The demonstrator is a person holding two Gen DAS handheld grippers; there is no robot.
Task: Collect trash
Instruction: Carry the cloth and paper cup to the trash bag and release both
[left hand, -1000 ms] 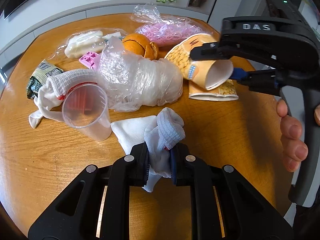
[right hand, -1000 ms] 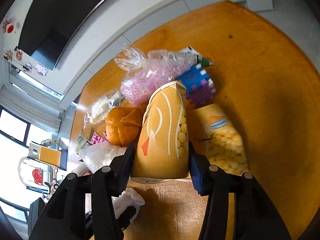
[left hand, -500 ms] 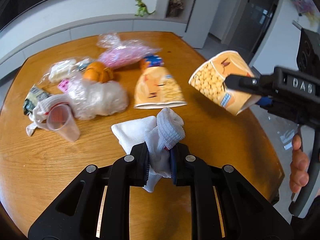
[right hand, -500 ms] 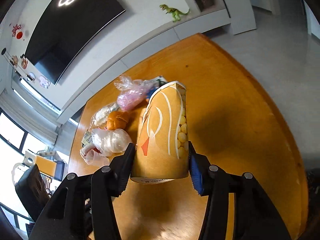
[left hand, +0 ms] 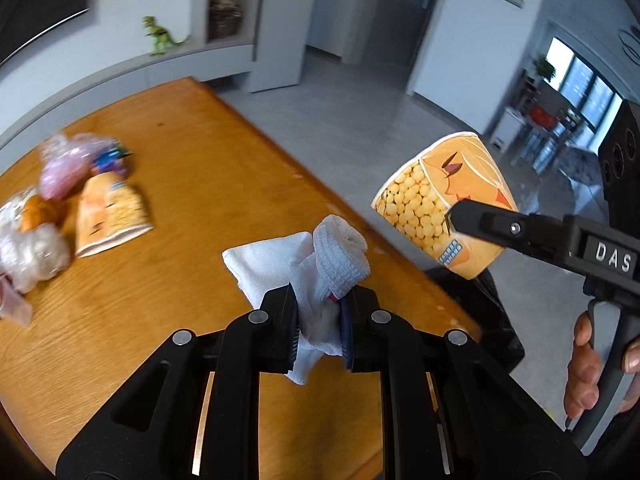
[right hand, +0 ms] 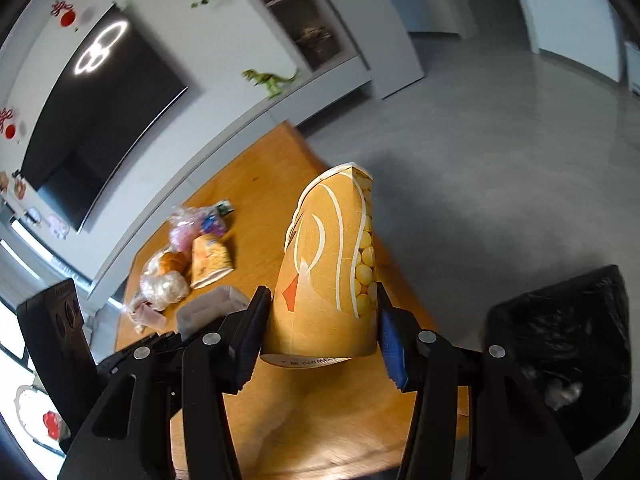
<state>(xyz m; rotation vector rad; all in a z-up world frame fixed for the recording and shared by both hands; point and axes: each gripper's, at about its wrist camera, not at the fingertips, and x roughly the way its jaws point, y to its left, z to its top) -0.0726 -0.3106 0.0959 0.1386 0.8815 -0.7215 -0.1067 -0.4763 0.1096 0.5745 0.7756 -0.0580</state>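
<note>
My left gripper [left hand: 320,316] is shut on a crumpled white cloth [left hand: 316,264], held above the right edge of the wooden table [left hand: 192,152]. My right gripper [right hand: 320,328] is shut on an orange paper cup printed with corn kernels [right hand: 332,276]; in the left wrist view that cup [left hand: 440,204] hangs beyond the table edge, over the floor. A bin lined with a black bag [right hand: 568,344] stands on the floor at the table's right side, and part of it [left hand: 480,312] shows below the cup. More trash lies far back on the table: a second corn cup [left hand: 112,212], a pink bag [left hand: 64,164] and clear plastic [left hand: 32,252].
A person's hand [left hand: 588,368] grips the right tool's handle at the right edge. A grey floor [right hand: 500,140] spreads beyond the table. A toy dinosaur [left hand: 160,38] stands on a low ledge under a dark wall screen [right hand: 92,128]. The left tool's body [right hand: 60,340] is at the lower left.
Both grippers have swung right and slightly up, away from the trash pile, carrying the cloth and the cup. The cup has passed the table edge and the black-lined bin has come into view.
</note>
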